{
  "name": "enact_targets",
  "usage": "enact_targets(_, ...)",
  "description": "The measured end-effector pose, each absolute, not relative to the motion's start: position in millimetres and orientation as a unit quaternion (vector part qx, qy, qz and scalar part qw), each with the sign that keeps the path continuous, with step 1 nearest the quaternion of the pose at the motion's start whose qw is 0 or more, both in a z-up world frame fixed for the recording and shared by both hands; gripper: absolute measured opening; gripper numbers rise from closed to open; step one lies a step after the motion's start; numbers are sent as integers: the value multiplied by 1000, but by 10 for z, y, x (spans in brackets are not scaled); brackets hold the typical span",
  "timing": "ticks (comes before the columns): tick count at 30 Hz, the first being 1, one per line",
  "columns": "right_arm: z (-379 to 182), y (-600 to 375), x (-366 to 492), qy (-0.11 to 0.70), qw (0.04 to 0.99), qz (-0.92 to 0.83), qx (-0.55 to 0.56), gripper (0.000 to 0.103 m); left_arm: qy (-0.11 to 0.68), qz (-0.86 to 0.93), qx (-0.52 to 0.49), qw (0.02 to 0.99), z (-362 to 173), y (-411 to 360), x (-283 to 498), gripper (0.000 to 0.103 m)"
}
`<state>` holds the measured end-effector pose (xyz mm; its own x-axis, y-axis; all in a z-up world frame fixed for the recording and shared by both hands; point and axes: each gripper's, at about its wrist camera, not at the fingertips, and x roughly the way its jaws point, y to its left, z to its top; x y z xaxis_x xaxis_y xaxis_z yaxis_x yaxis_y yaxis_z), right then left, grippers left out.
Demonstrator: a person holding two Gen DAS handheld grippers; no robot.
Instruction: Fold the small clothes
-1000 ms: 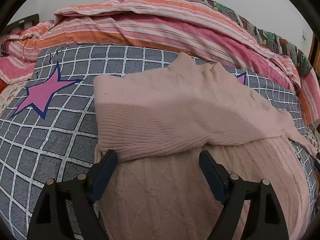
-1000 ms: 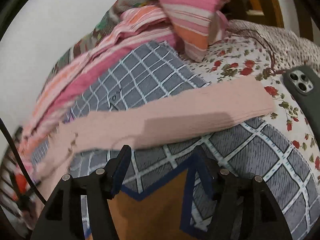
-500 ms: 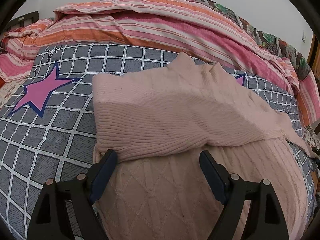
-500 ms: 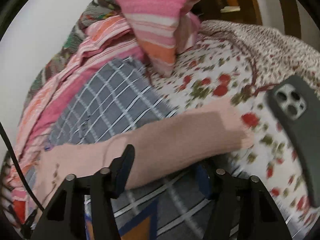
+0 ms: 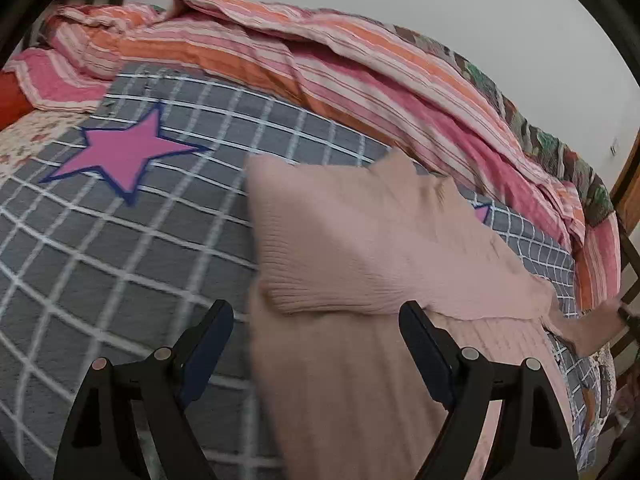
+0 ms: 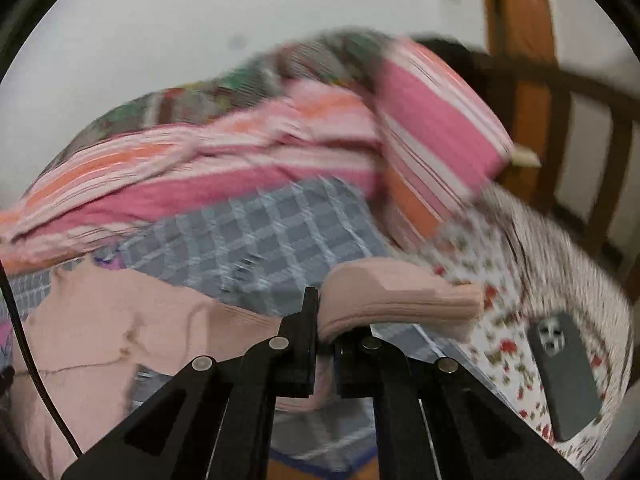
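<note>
Pink knit sweater [image 5: 360, 248], sleeve lifted

Sweater [image 5: 360, 240]: pale dusty pink, ribbed knit on the folded sleeve, diamond cable pattern on the body. Its other sleeve [image 6: 400, 292], same pink w/ fine ribs.

Blanket [image 5: 120, 260]: grey w/ white grid lines, plus a magenta star [image 5: 120, 152] outlined in navy; a second pink star tip shows by the sweater's far edge.

Quilt [image 5: 320, 64]: stripes in pink, orange, white. Pillow [image 6: 436, 132]: same pink/white/orange stripes.

Sheet [image 6: 500, 320]: white w/ small red flowers, green leaves.

Phone [image 6: 564, 376]: dark grey case.

Both grippers black, dark blue pads on the left one.
</note>
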<state>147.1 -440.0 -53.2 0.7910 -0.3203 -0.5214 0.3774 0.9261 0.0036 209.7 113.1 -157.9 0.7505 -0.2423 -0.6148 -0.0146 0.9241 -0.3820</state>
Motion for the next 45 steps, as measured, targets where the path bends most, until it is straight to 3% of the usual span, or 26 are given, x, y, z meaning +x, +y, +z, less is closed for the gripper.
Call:
enact_targets(11,-87,-1785,2342,237,969,-8,-64,6,302,7,-217,928,-1484,1959,1812,84)
enact_targets(21,-1002,-23,2829,307,933,148,-118,6,312,8,-222,924,-1592,2165,1808,84)
enact_targets(23,-1173,47,2881,331,922,163,-115,8,309,5,-217,926,-1575,2131,1809,84)
enact_targets(24,-1241,52,2908,348,915,173,-109,15,307,3,-215,927,-1564,2108,1812,84)
enact_targets(27,-1380,29,2948,390,895,201,-82,55,308,-4,-203,929,-1546,1998,1841,84)
enact_targets(31,-1220,-330,2758,366,905,209,-50,64,312,-16,-182,932,-1527,1819,1893,84)
enact_targets(37,-992,-1375,2374,311,940,140,-14,67,318,-45,-172,931,-1501,1541,2036,84)
enact_targets(42,-1143,-2281,2363,325,946,3,-7,67,327,-47,-156,931,-1505,1344,2194,83)
enact_targets(45,-1313,-2664,2532,373,926,-21,47,55,329,-45,-152,931,-1511,1289,2267,83)
